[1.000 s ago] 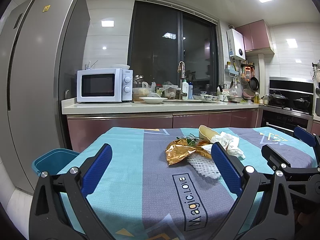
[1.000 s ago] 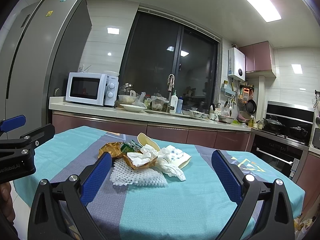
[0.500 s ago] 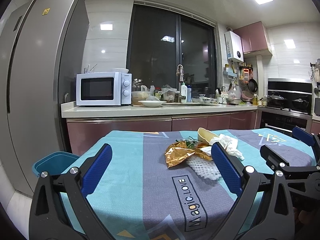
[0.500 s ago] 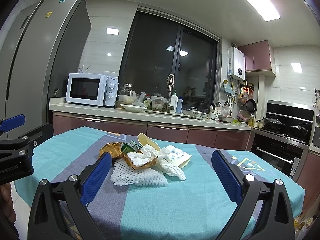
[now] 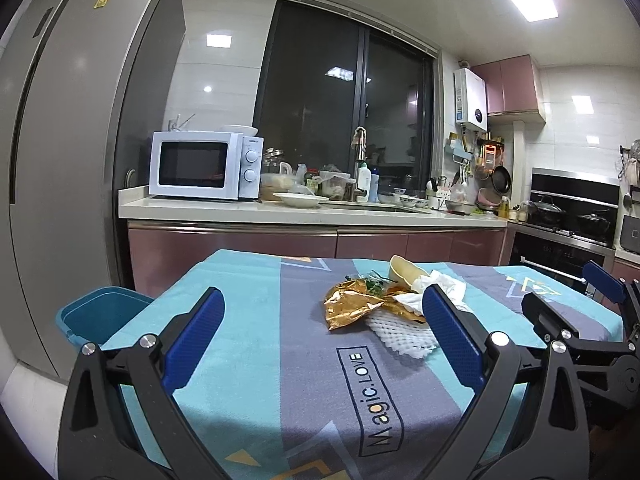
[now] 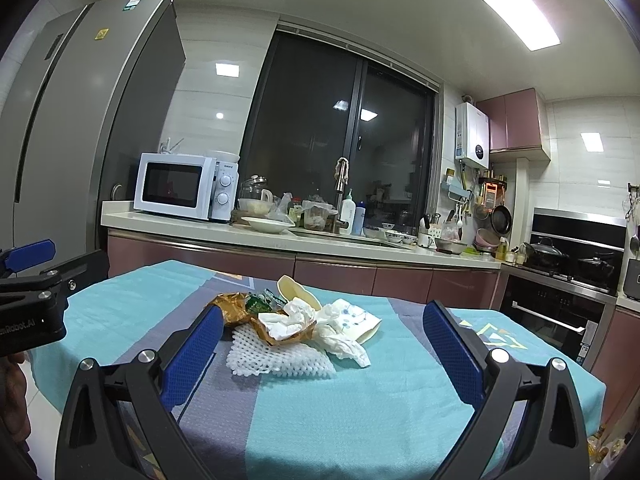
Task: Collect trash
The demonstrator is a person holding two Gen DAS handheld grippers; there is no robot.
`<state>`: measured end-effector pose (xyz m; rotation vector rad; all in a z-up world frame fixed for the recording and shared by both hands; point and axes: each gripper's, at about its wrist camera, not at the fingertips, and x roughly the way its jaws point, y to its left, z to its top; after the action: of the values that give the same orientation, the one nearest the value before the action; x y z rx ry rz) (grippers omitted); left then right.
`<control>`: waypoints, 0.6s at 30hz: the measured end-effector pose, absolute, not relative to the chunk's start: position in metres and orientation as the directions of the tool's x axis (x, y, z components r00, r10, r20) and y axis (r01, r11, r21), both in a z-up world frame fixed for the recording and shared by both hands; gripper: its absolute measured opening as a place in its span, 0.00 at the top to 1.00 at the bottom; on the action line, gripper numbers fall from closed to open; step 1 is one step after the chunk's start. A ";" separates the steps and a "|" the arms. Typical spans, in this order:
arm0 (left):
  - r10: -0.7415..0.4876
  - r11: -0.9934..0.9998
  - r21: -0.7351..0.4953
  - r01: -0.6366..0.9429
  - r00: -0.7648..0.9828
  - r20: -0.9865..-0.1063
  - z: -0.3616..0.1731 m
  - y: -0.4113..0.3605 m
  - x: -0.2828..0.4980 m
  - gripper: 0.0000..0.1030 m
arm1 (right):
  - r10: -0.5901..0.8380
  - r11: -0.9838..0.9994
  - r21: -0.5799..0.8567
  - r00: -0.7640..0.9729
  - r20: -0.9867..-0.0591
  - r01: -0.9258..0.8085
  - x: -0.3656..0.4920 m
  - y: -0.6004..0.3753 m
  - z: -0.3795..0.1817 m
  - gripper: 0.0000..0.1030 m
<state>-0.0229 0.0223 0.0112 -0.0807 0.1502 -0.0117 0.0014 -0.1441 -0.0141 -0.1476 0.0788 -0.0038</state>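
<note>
A pile of trash lies mid-table on the teal and grey cloth (image 5: 248,344): a gold foil wrapper (image 5: 348,310), white foam netting (image 6: 276,356), crumpled tissues (image 6: 344,344), a brown wrapper holding tissue (image 6: 286,322), a green wrapper (image 6: 260,302) and a pale yellow curved piece (image 6: 296,290). My left gripper (image 5: 324,340) is open, short of the pile, nothing between its blue pads. My right gripper (image 6: 322,354) is also open and empty, facing the netting from the near side. Each gripper shows at the edge of the other's view: the right gripper (image 5: 572,296) and the left gripper (image 6: 36,264).
A blue bin (image 5: 100,312) stands on the floor left of the table, beside the tall grey fridge (image 5: 72,140). Behind the table runs a counter (image 5: 280,214) with a white microwave (image 5: 204,170), dishes and a sink; an oven (image 6: 560,320) is at the right.
Both views shift only slightly. The grippers stay open and the trash pile has not moved.
</note>
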 end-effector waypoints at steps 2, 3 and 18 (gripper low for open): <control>-0.023 0.997 -0.079 0.011 0.988 -0.155 0.012 0.023 -0.022 0.05 | -0.009 0.990 -0.142 0.997 -0.080 -0.003 0.002 -0.144 -0.012 0.06; -0.025 0.997 -0.079 0.012 0.987 -0.159 0.013 0.023 -0.021 0.05 | -0.010 0.990 -0.142 0.997 -0.081 -0.002 0.002 -0.145 -0.012 0.06; -0.023 0.999 -0.041 0.015 0.978 -0.209 0.017 0.019 0.021 0.05 | 0.012 0.991 -0.129 0.988 -0.153 -0.032 0.037 -0.159 0.002 0.06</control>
<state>0.0214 0.0193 0.0174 -0.0396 0.2110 -0.0191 0.0372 -0.1590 0.0018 -0.1313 0.1522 0.0217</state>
